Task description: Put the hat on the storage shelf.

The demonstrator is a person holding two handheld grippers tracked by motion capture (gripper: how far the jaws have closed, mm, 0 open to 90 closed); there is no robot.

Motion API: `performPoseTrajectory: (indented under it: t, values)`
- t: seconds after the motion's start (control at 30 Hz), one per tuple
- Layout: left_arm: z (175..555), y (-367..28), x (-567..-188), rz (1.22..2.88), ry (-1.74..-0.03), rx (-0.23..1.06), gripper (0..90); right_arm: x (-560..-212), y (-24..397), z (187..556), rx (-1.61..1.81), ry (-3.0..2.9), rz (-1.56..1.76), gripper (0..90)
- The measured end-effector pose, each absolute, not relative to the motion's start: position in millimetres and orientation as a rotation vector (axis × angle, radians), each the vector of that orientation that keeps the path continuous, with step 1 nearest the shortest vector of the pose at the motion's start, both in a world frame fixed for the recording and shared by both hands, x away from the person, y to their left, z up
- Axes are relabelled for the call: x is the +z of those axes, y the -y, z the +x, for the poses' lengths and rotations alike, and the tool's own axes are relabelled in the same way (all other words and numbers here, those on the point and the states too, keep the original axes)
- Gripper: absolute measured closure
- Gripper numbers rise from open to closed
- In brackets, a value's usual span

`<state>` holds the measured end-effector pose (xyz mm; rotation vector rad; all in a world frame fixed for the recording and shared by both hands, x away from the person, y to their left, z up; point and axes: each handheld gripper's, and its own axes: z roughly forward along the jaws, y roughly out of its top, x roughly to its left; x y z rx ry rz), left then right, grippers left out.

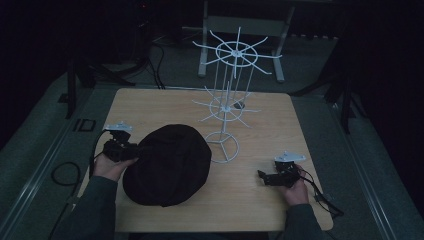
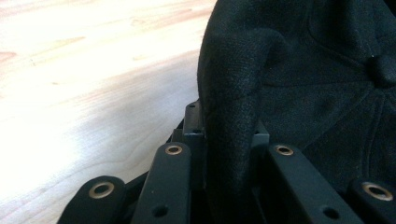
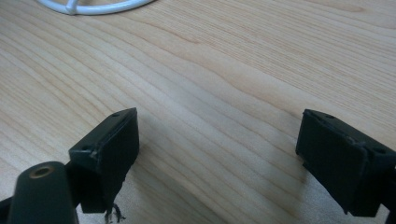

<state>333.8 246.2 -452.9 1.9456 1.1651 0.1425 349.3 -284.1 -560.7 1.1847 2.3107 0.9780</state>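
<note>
A black cap [image 1: 167, 164] lies on the wooden table [image 1: 260, 125], left of centre. My left gripper [image 1: 135, 151] is at its left edge, shut on a fold of the cap's fabric; in the left gripper view the black cloth [image 2: 229, 140] is pinched between the two jaws. A white wire display stand [image 1: 227, 107] with two tiers of radiating hooks rises behind the cap, its ring base [image 1: 222, 147] beside the cap's right edge. My right gripper [image 1: 260, 175] rests near the table's front right, open, with bare wood between its pads [image 3: 116, 149].
The stand's white base ring [image 3: 93, 7] curves across the top of the right gripper view. A cable trails from each gripper off the table edges. A grey frame [image 1: 240, 30] stands on the floor behind the table.
</note>
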Motion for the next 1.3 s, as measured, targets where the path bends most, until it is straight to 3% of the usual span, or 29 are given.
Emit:
performPoseTrajectory:
  t: [1.3]
  values:
    - [329, -282, -410, 1.767, -1.133, 0.193, 78.7, -561, 284, 349, 0.979, -2.309, 1.185, 13.2]
